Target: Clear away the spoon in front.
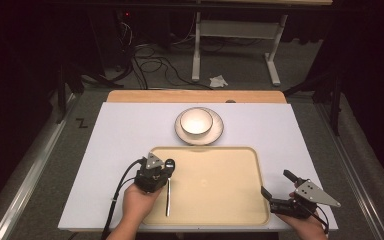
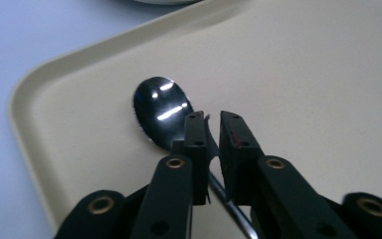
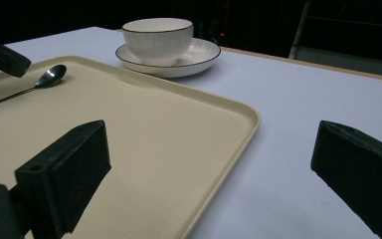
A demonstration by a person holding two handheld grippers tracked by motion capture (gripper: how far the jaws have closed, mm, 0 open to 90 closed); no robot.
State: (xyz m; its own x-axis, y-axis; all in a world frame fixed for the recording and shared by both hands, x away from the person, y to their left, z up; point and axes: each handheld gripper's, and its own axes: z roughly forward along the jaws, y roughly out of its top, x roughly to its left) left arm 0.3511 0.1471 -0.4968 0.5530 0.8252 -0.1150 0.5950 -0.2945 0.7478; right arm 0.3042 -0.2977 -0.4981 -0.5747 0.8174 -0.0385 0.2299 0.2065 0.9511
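Overhead, a white table (image 1: 130, 130) spreads across the high view, with a strip of bare wood along its far edge. On the near half of it lies a large cream tray (image 1: 215, 200) with rounded corners and a raised rim. Just beyond the tray's far rim, on the white surface, stands a saucer (image 1: 215, 134) with a dark edge line, and a white ribbed bowl (image 1: 196, 121) sits in the middle of it.

Next in size come the two hand-held tools. At the tray's left part, the left gripper (image 1: 168, 166) rests low over the tray floor, a hand (image 1: 139, 202) behind it and a black cable trailing toward the near table edge. Off the tray's near right corner, the right gripper (image 1: 276, 185) hovers over the rim and the white table, topped by a grey three-cornered plate. Its jaws are spread wide with nothing between them; in the right gripper view one jaw stands over the tray and the other over the table.

Smallest is a metal spoon (image 2: 161, 112). It lies flat on the tray near the left rim, bowl pointing away from the person, handle running back toward the near edge. In the left gripper view the jaws stand close together on either side of the spoon's neck, a narrow gap between them; whether the pads press the metal cannot be told.
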